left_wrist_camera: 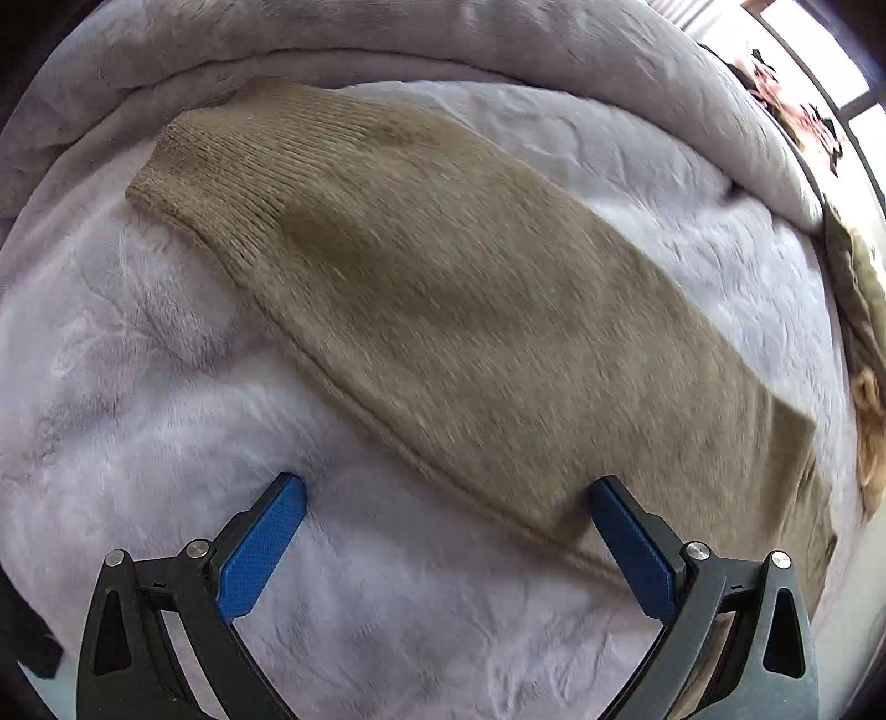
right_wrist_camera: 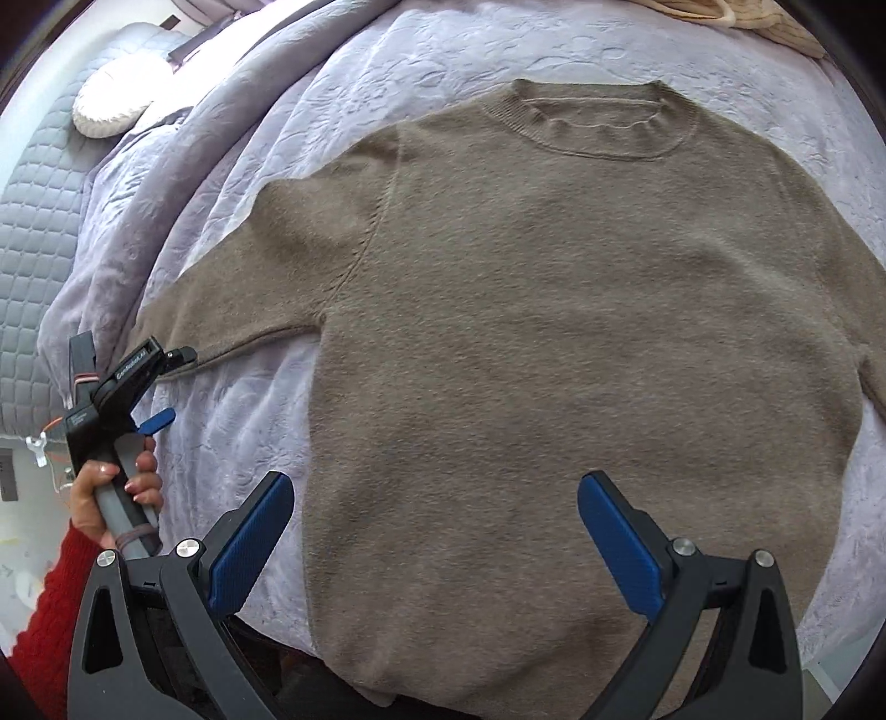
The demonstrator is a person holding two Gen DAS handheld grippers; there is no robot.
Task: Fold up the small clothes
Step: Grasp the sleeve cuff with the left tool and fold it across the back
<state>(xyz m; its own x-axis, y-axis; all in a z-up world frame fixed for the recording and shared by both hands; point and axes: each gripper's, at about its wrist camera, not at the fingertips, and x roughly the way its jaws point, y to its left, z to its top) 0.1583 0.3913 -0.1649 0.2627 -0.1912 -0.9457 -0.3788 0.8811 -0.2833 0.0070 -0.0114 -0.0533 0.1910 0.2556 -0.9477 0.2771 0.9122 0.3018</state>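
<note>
A taupe knit sweater lies flat, face up, on a lilac bedspread, collar at the far side. Its left sleeve stretches out sideways, ribbed cuff at the far left. My left gripper is open and empty, just above the sleeve's near edge; its right fingertip lies over the sleeve. It also shows in the right wrist view, beside the sleeve. My right gripper is open and empty over the sweater's lower body.
A rolled lilac blanket runs along the far side of the bed. A grey quilted headboard and white pillow lie at the left. A cream knit item lies beyond the collar. More clothes lie at the right edge.
</note>
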